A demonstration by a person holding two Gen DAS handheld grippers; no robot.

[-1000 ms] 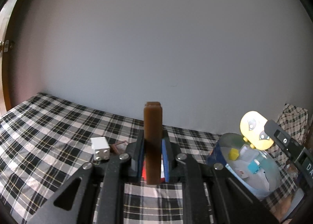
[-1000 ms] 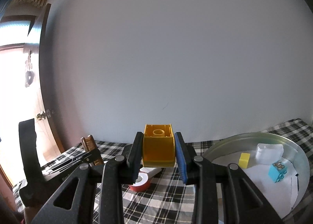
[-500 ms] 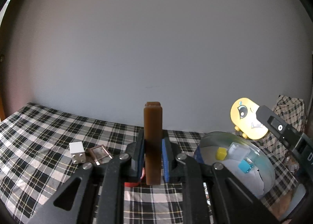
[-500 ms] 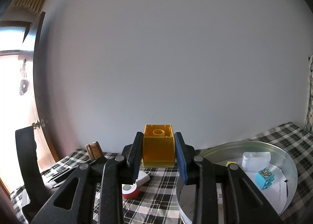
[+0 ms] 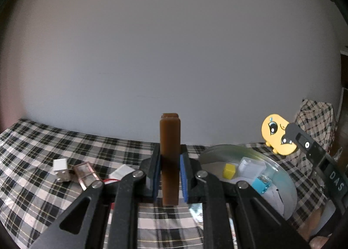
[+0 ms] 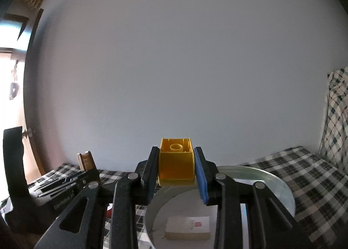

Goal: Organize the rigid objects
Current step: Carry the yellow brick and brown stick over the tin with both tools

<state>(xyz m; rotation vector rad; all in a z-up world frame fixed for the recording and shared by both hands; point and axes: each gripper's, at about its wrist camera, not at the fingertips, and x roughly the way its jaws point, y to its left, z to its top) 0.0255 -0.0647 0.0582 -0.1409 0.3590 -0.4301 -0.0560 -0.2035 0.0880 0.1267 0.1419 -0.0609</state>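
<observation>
Your right tongs (image 6: 176, 170) gripped a yellow block (image 6: 175, 165), hollow side up, above a round metal tin (image 6: 280, 186). A white card (image 6: 188, 225) lay inside the tin.

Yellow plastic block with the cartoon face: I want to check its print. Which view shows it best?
The left wrist view: the yellow plastic block shows its printed eyes. The right wrist view shows only its hollow underside.
</observation>
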